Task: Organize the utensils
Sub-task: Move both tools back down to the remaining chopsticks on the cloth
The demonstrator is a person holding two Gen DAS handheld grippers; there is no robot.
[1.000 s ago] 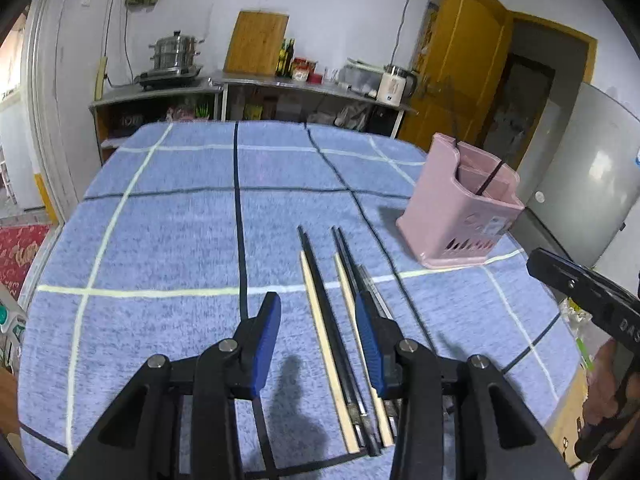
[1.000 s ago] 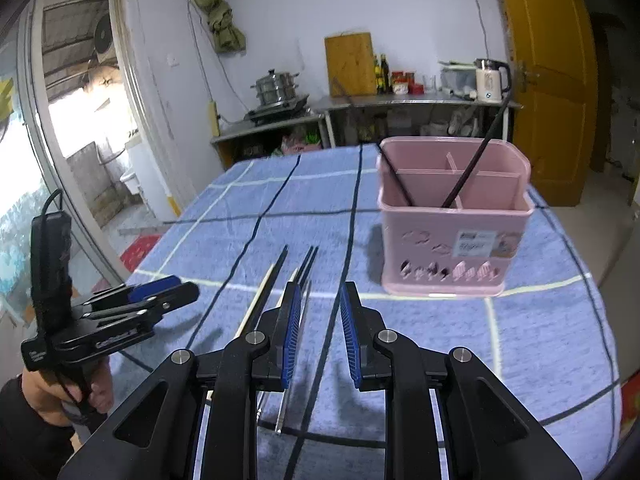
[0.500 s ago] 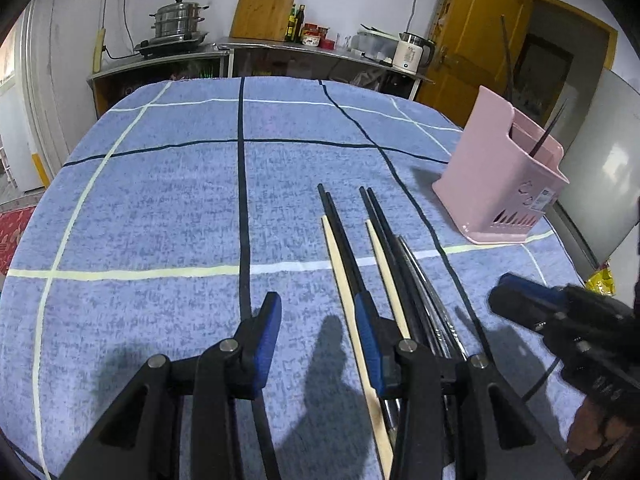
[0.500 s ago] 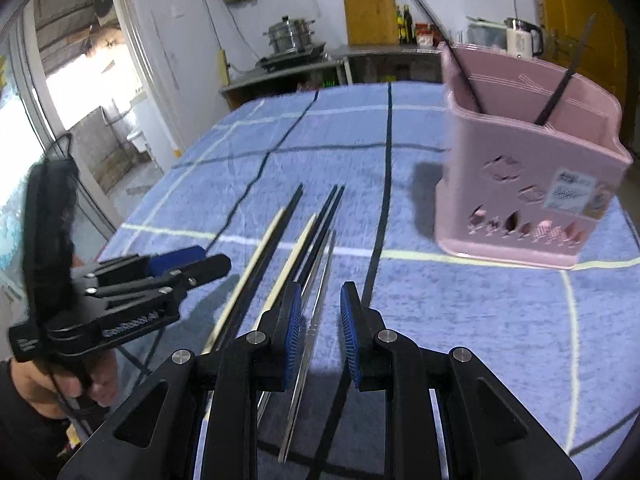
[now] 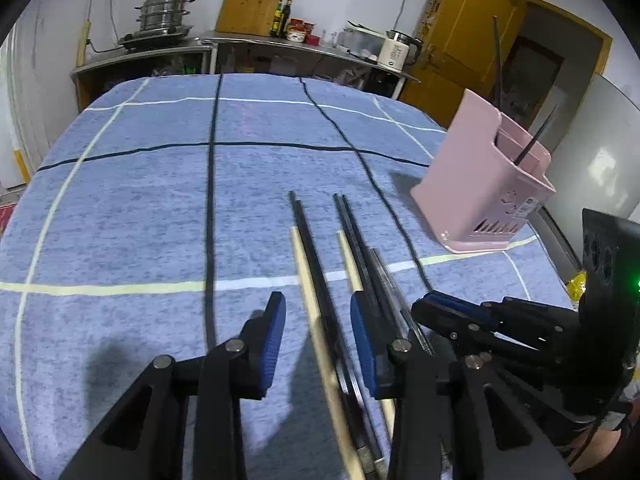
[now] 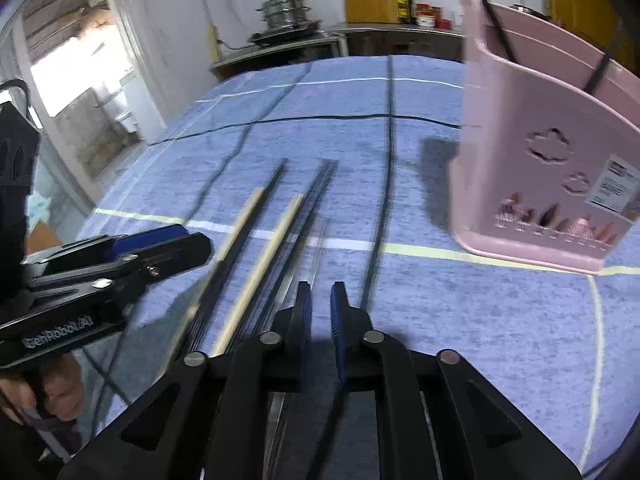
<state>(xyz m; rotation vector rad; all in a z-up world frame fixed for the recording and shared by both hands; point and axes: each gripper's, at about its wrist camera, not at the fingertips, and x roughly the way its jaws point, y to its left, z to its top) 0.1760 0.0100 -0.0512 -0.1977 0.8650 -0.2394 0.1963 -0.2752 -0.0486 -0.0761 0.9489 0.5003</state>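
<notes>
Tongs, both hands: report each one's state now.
Left tongs: open and closing, chopsticks between them, not yet gripped.
Right tongs: shut; whether anything is pinched cannot be told.

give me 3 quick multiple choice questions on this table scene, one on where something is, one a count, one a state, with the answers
1. In both views, where does the pink holder stand relative to the loose chopsticks on the blue cloth?
A. to their right
B. to their left
C. on top of them

2. How many black chopsticks stand in the pink holder?
A. none
B. two
C. five

3. What state are the pale wooden chopsticks in?
A. upright in the holder
B. lifted in a gripper
C. lying flat on the cloth

Answers:
1 A: both wrist views show the holder to the right of the row.
2 B: two dark sticks lean out of its top.
3 C: they lie on the cloth among the black ones.
</notes>
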